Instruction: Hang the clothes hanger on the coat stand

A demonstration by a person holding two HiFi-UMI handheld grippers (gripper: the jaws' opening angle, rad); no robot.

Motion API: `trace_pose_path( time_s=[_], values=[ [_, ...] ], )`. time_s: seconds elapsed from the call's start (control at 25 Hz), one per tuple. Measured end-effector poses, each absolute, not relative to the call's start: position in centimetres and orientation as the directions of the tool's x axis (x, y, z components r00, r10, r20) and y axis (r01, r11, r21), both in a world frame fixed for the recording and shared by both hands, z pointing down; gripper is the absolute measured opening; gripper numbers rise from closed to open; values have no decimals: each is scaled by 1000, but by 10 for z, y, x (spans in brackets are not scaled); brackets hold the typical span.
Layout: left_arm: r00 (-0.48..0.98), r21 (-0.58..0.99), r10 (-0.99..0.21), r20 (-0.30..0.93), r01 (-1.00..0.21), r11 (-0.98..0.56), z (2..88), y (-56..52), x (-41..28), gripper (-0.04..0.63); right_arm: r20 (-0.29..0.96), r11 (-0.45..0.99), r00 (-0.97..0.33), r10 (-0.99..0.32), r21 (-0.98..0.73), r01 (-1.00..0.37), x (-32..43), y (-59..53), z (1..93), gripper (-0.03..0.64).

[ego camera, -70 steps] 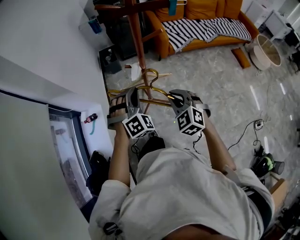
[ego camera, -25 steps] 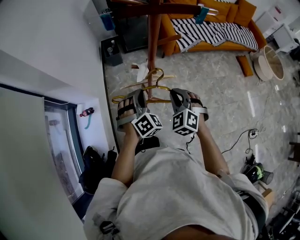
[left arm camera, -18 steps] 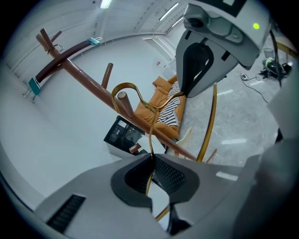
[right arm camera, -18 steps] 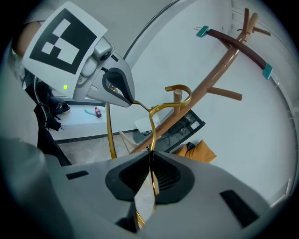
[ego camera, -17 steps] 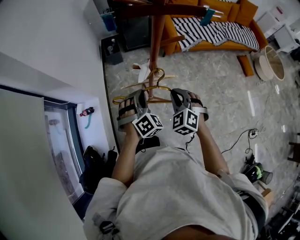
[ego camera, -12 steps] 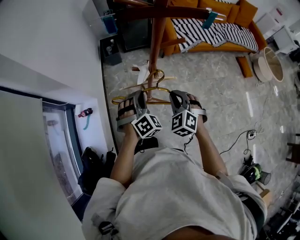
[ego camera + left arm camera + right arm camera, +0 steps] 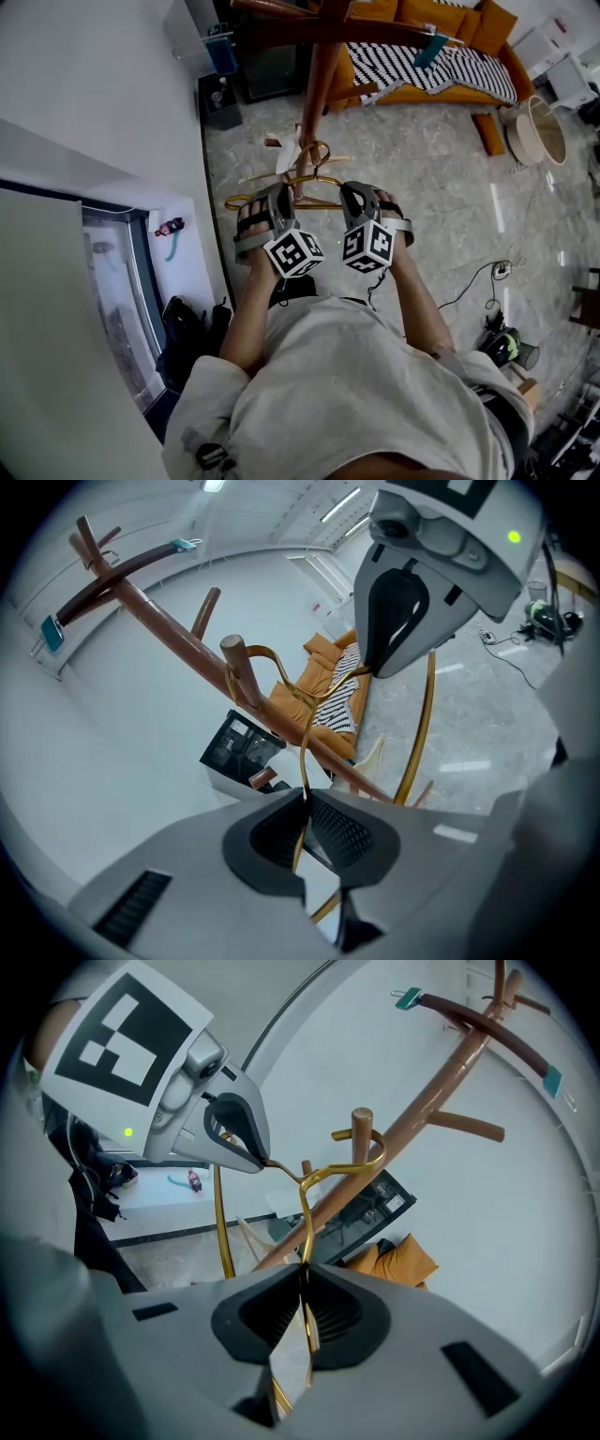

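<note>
While both hands reach forward in the head view, the gold wire hanger (image 7: 251, 193) is carried between them, in front of the person's chest and above the marble floor (image 7: 431, 178). Its long axis runs roughly from 9 o'clock to 3 o'clock in that view, one shoulder ending past the left tool (image 7: 305, 806) at about 9 o'clock. Its neck rises toward 12 o'clock, so the hook (image 7: 372, 1161) points away from the person and at the wooden coat stand (image 7: 323, 80).

The left tool is clenched on the thin wire of the hanger's left shoulder; its own view shows the gold wire pinched between the ribbed pads. The right tool (image 7: 305, 1283) is likewise clamped on the wire of the right shoulder, with the strand running up from between its pads toward 12 o'clock. The two tools sit near each other, on either side of the neck.

Both gripper views show the hook curled around a short upright peg (image 7: 362, 1121) that branches from the stand's slanted trunk. Whether the hook bears on the peg cannot be told.

An orange sofa (image 7: 412, 13) with a striped blanket (image 7: 422, 58) stands beyond the stand at about 1 o'clock.
</note>
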State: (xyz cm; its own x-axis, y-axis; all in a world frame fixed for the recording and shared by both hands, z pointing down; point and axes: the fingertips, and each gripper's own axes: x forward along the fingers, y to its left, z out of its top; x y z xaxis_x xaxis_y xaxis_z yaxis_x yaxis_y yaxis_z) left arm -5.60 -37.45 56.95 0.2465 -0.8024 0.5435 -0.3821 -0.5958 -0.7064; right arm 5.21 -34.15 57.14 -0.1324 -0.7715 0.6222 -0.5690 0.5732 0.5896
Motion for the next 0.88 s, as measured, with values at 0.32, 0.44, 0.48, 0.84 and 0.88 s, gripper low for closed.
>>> trace_pose_path(
  time_s=[0.32,0.44,0.48,0.84,0.88],
  values=[
    [250,-704,-800,546,-381,-600,575,-392,-57,28,633,577,-124,-764,585,-570,51,-359,579,23],
    [257,-694,-793,552,-385,-608,578,-397,-58,28,635,576,-119,-763,584,-572,50,-365,582,23],
    [260,-691,-792,552,-388,-609,579,-399,-59,28,635,576,-119,-763,583,-573,50,-367,582,23],
    [278,-679,-783,556,-392,-621,585,-411,-59,29,652,583,-112,-750,572,-577,50,-381,593,23],
    [279,-680,-783,557,-389,-622,585,-412,-58,29,651,580,-109,-751,572,-580,51,-383,593,23]
  ],
)
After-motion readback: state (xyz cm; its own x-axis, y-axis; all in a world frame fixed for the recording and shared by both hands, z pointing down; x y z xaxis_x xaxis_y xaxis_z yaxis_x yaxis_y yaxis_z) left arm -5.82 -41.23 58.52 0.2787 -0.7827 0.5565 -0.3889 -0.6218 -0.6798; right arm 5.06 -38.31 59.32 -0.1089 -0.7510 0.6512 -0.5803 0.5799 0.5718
